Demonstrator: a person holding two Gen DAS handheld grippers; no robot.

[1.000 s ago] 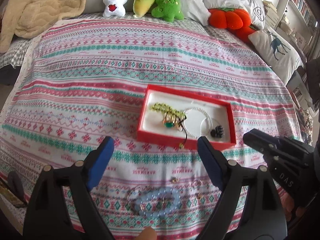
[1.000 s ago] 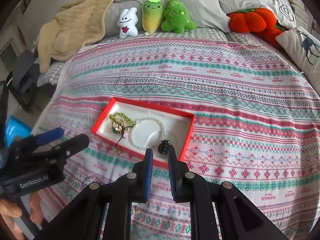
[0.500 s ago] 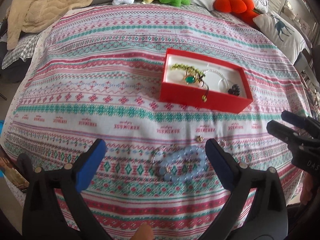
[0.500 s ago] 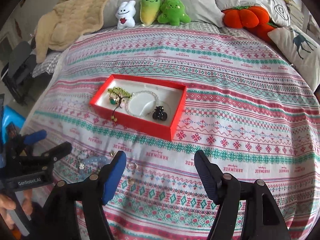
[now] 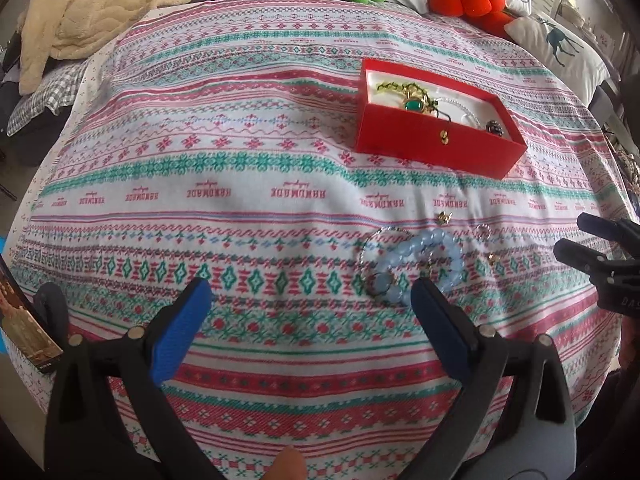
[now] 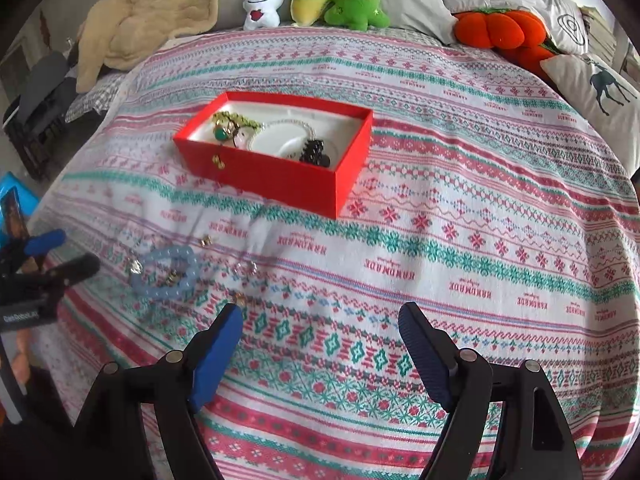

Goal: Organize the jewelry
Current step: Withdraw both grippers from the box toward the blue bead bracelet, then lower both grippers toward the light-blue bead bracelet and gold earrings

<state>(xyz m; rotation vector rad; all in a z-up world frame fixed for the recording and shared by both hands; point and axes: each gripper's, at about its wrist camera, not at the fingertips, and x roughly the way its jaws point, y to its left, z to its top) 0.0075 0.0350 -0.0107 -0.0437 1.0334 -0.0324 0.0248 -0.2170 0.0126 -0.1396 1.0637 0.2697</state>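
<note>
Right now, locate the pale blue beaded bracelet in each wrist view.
Left wrist: pale blue beaded bracelet lies right of centre, just beyond the right fingertip.
Right wrist: the bracelet lies at left, near the other gripper.
Shared landmark: the red cardboard jewelry box, farther up the bedspread in both.

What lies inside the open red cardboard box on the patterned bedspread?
Inside the red cardboard box: a yellow-green bead bracelet, a green-stone pendant, a white bead loop and a black beaded piece. The near wall hides the tray's front edge.
</note>
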